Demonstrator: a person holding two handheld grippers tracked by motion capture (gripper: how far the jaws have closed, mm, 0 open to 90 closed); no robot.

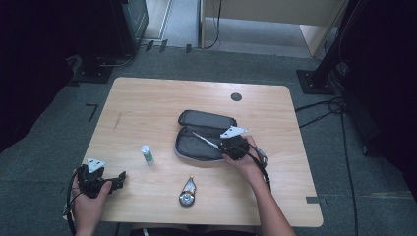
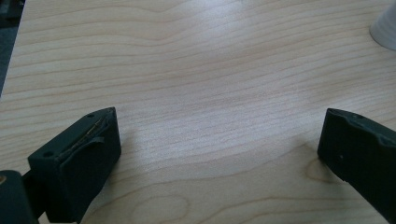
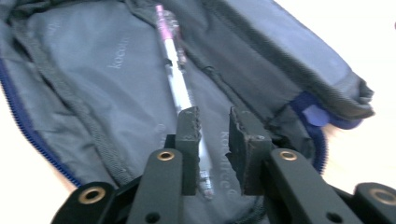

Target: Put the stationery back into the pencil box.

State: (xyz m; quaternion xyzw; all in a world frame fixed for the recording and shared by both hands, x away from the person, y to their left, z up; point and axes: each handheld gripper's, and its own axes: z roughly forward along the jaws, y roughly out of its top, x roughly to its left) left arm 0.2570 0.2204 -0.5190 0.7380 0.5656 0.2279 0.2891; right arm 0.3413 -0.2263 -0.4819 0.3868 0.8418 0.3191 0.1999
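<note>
Right fingers (image 3: 189,135): slightly parted, a narrow gap between the two black pads; the pen lies along the inner side of the left-hand pad, and whether that pad touches it I cannot tell. The pads do not pinch it, so the grip is released.
Right gripper (image 3: 214,122): over the open pouch, at the right of centre on the table in the high view (image 1: 230,146), jaws pointing left toward the pouch.
Pen (image 3: 176,70): clear barrel with a pink end, lying inside the pouch, running from between the fingers out to the far side of the lining; in the high view (image 1: 205,140) it slants across the near half.
Pouch (image 1: 196,145): dark grey, unzipped and spread flat in two halves, blue zipper edge, middle of the table.
Left fingers (image 2: 84,154): spread wide, nothing between them, bare wood beneath.
Left gripper (image 1: 115,181): at the near left corner of the table, well apart from the pouch, held in the person's left hand.
Small white tube (image 1: 146,154): upright, just left of the pouch.
Round metal item (image 1: 187,192): near edge, in front of the pouch.
Table (image 1: 147,98): light wood.
</note>
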